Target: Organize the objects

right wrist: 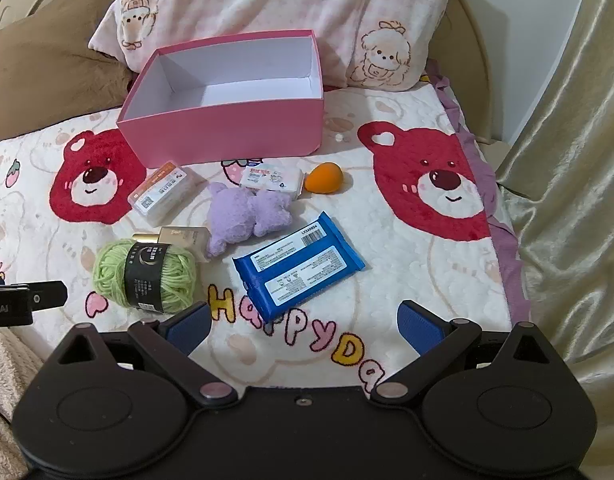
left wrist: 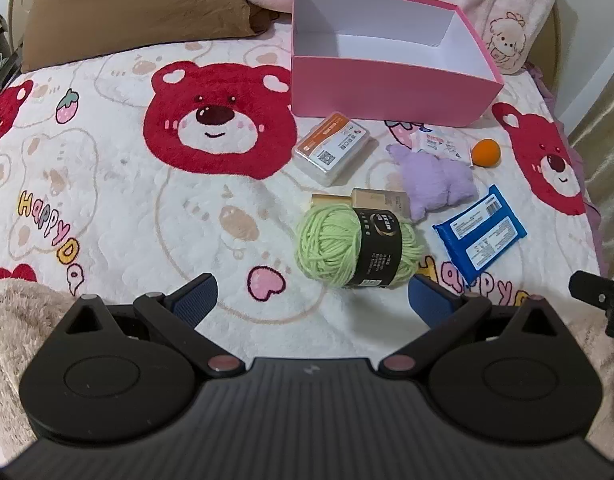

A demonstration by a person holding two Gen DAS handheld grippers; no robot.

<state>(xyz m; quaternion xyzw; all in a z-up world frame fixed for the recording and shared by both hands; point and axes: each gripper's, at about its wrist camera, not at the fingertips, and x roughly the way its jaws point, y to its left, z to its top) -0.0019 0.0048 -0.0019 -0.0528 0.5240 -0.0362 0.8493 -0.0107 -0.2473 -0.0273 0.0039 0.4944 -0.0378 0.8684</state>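
Bed (right wrist: 407, 280) is carrying everything: a fleecy white blanket printed with red bear faces, strawberries and "Happy Day" lettering is lying over it. One brown pillow (left wrist: 139, 4) and one pink cartoon-print pillow (right wrist: 287, 8) are sitting at the head; a shiny beige curtain (right wrist: 567, 160) is hanging along the right side.

Count: one pink box (right wrist: 227, 132), lidless, white inside, nothing in it, standing near the pillows. In front of it, seven loose items are lying in a cluster:
- one clear plastic case (right wrist: 163, 194) with an orange label
- one small white tissue pack (right wrist: 273, 178)
- one orange egg-shaped sponge (right wrist: 325, 176)
- one purple plush (right wrist: 247, 218)
- one beige bottle (right wrist: 183, 236), partly hidden behind the yarn
- one green yarn ball (left wrist: 357, 250) with a black band
- one blue wipes pack (right wrist: 299, 270)

Left hand-held gripper (left wrist: 313, 298) is hovering with fingers spread wide, yarn just beyond them, untouched. Right hand-held gripper (right wrist: 303, 326) is likewise spread, holding nothing, wipes pack just ahead.
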